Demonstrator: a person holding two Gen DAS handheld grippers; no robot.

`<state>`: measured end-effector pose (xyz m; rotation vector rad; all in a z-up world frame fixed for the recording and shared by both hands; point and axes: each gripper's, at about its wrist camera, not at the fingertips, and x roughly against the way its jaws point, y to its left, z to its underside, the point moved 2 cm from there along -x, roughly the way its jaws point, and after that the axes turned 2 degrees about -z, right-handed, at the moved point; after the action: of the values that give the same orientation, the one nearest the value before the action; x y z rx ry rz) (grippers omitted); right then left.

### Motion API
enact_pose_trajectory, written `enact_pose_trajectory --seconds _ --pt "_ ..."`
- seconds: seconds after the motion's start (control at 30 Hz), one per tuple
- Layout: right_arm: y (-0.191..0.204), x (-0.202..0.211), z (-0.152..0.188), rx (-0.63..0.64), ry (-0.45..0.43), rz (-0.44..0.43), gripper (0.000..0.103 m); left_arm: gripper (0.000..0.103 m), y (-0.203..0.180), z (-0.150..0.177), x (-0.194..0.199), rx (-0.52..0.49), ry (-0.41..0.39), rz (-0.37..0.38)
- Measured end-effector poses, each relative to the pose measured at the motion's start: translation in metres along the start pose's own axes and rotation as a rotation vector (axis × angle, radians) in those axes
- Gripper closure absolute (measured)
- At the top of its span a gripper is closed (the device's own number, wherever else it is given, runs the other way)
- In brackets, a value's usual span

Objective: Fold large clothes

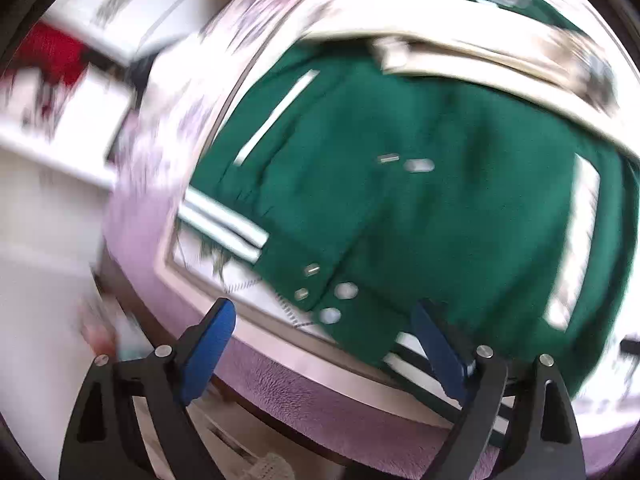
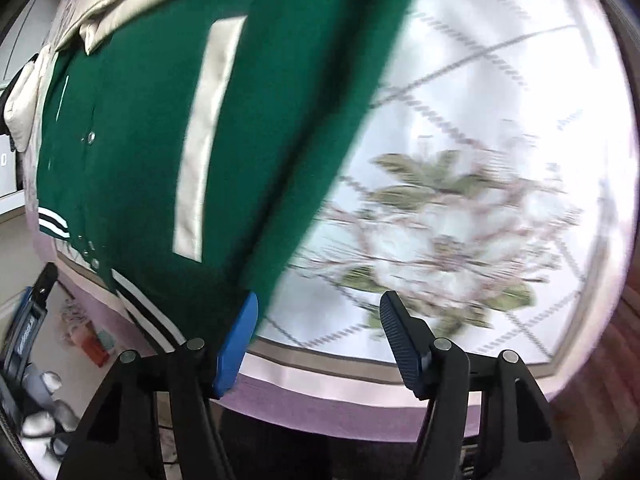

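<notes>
Motion blur smears the green varsity jacket with cream sleeves [image 1: 400, 184]; its collar end is cut off; the floral quilted bedspread [image 2: 460, 220] is blurred too.

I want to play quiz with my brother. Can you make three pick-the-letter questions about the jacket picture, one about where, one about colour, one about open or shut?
1. Where does the jacket lie?
A. on the bed
B. on a chair
C. on a hanger

2. What colour is the jacket's body?
A. red
B. green
C. yellow

3. How are the fingers of the right gripper?
A. shut on the jacket
B. shut on nothing
C. open

Answers:
1. A, it is spread flat on the flowered bed cover.
2. B, the body is green, with cream sleeves and white stripes.
3. C, a wide gap shows between the two fingers, with nothing held.
</notes>
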<state>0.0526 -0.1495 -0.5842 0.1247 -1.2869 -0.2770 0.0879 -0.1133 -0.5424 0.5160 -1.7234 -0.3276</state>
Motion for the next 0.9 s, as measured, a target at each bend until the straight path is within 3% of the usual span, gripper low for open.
enact_pose_trajectory --seconds 0.07,0.2,0.37,0.53,0.7,0.83,0.9 --pt "-0.006 0.006 0.008 -0.011 -0.018 0.036 0.035 0.012 -0.037 -0.007 0.022 -0.117 -0.055 -0.049" --pt "-0.035 0.017 0.022 -0.082 -0.056 0.1 0.028 0.012 -0.114 0.012 0.068 -0.348 -0.19 -0.109" --pt "-0.074 0.025 0.034 -0.217 -0.082 0.134 0.028 0.012 -0.178 0.037 0.072 -0.492 -0.186 -0.105" --pt "-0.103 0.023 0.041 -0.319 -0.106 0.178 0.028 0.012 -0.204 0.04 0.042 -0.531 -0.134 -0.159" --pt "-0.106 0.011 0.046 -0.364 -0.116 0.16 0.028 0.01 -0.205 0.028 0.003 -0.545 -0.112 -0.26" --pt "-0.115 0.007 0.036 -0.378 -0.134 0.023 0.028 0.01 -0.191 0.013 0.001 -0.48 -0.092 -0.253" --pt "-0.114 0.009 0.02 -0.376 -0.163 -0.106 0.028 0.01 -0.184 0.005 0.002 -0.446 -0.084 -0.246"
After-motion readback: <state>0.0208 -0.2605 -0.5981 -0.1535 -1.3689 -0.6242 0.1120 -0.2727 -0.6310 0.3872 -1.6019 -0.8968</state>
